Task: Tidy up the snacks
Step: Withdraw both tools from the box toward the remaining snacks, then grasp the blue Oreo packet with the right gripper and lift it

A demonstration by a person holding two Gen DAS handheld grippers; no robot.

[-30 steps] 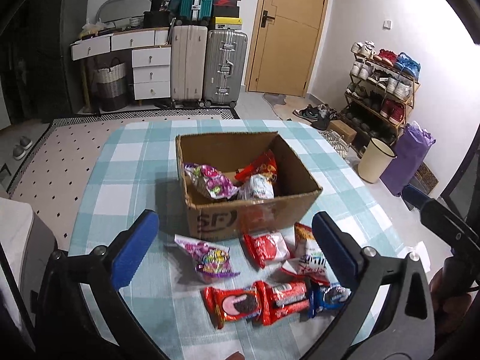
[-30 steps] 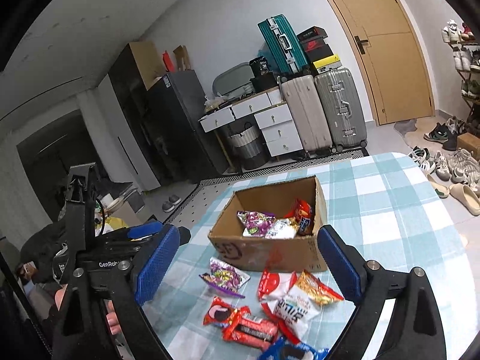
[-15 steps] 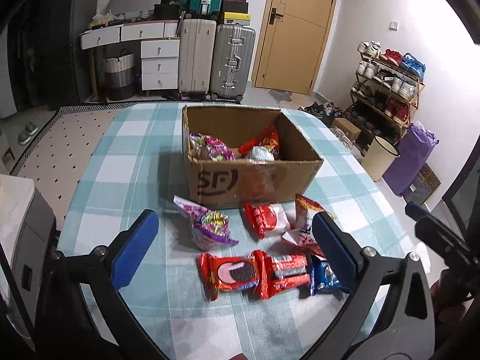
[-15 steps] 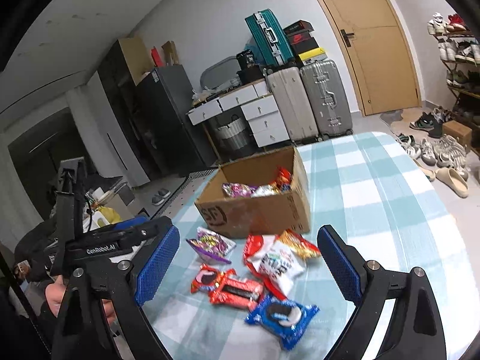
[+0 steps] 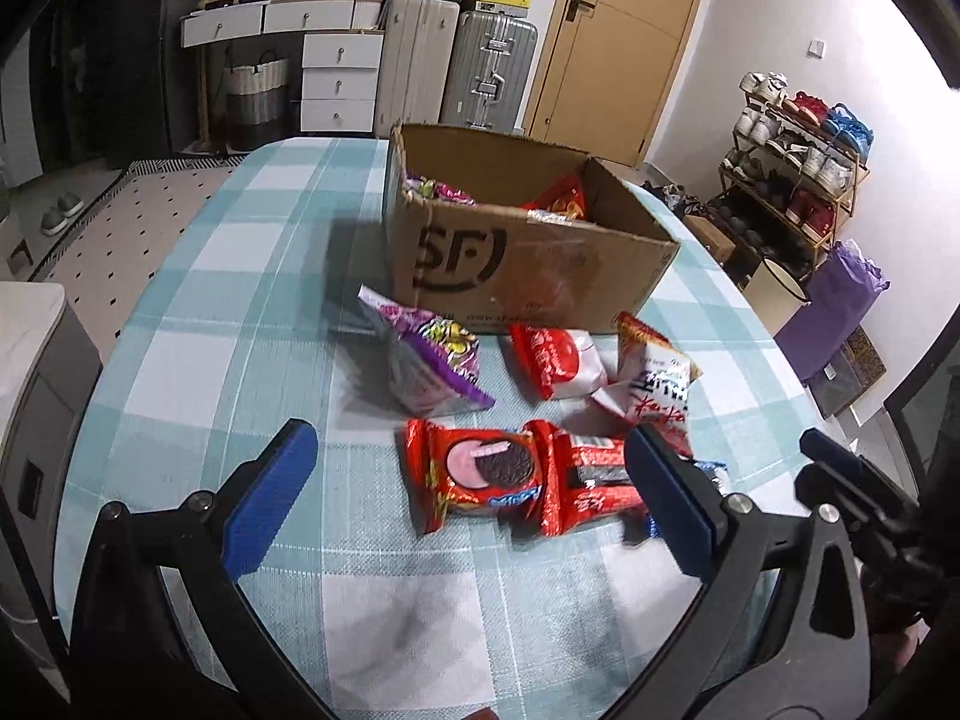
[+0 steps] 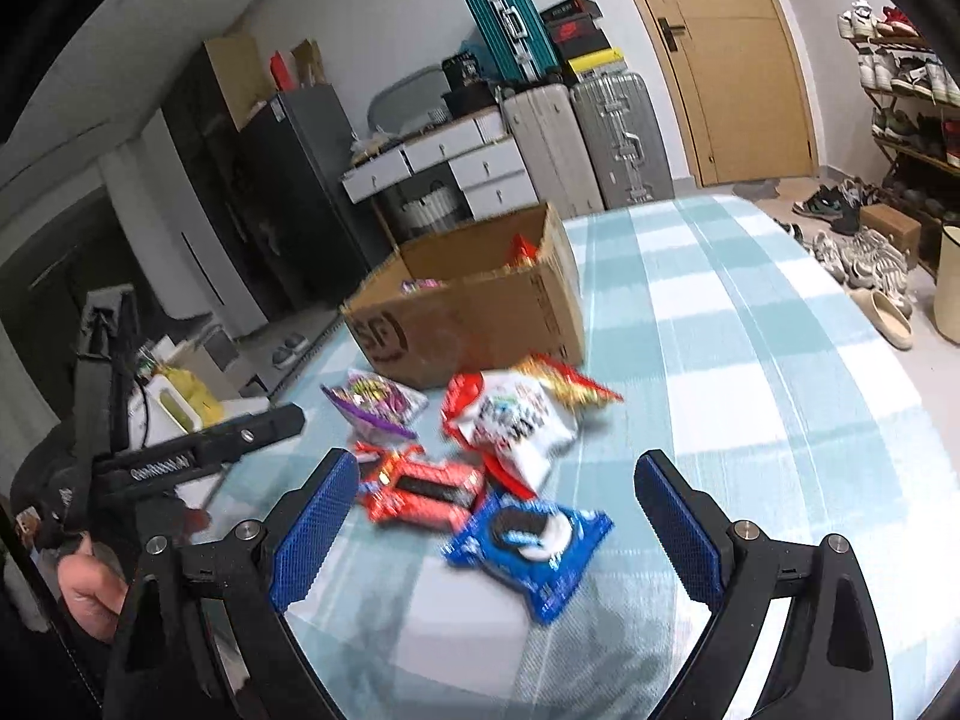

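Observation:
A brown cardboard box with snack packs inside stands on the checked tablecloth. In front of it lie loose packs: a purple bag, a red and white pack, a white chip bag, two red cookie packs and a blue cookie pack. My left gripper hovers open just above the red cookie packs. My right gripper hangs open over the blue pack, nothing between its fingers. The other gripper shows at each view's edge.
The table's rounded edge drops to the floor on the right, near a bin and a shoe rack. Suitcases and white drawers stand against the far wall. A hand holds the left gripper.
Both grippers have come down and closer to the loose packs, which now look larger. The box's inside is less visible. Jaws stayed equally wide.

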